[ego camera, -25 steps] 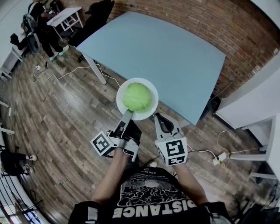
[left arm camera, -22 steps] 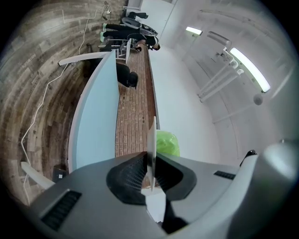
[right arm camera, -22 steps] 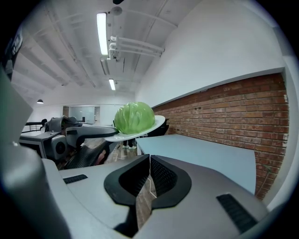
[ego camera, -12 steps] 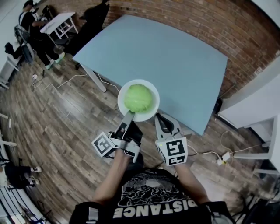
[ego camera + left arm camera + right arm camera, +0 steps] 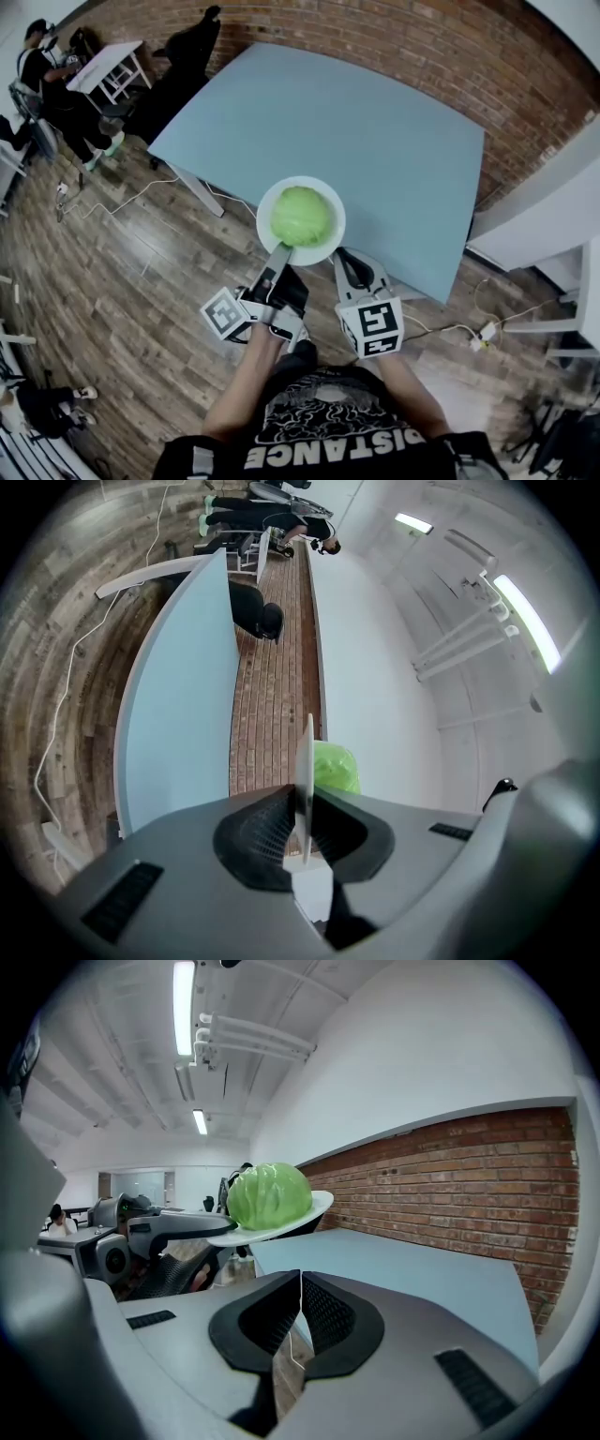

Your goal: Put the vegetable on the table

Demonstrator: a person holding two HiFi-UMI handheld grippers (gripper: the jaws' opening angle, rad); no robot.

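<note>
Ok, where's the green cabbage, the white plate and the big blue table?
cabbage (image 5: 301, 216): head view, top of the green ball.
plate (image 5: 338, 225): head view, bare white rim on its right side.
table (image 5: 375, 141): head view, bare middle of the blue top.

Brick wall (image 5: 403, 42) behind blue table (image 5: 356, 141); plank floor (image 5: 112, 281).

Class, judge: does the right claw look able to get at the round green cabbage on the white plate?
Probably yes. The right claw sits near the white plate, with only open air between it and the round green cabbage. Its jaws are shut, so they must open first.
</note>
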